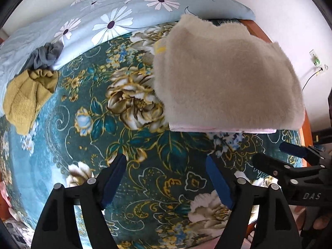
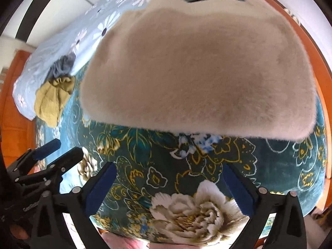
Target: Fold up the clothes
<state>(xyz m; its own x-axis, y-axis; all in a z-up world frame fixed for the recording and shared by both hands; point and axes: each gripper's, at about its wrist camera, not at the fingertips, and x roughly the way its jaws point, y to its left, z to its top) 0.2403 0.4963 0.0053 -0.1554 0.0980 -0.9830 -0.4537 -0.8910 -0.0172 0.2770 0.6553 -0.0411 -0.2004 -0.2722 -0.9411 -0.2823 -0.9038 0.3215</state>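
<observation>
folded fleece garment at rest, both grippers released

the beige fleece garment (image 1: 226,76) lies folded into a compact block on the floral bed blanket (image 1: 132,145), toward the far right side near the wooden bed edge (image 1: 261,31); a pink lining shows at its near hem. this position likely keeps finished work apart from the unfolded mustard garment (image 1: 27,97) and grey garment (image 1: 45,56), bunched well away against the daisy-print pillow (image 1: 108,14). the left gripper (image 1: 166,182) and right gripper (image 2: 168,188) hover short of the fleece, jaws wide, holding nothing.
</observation>
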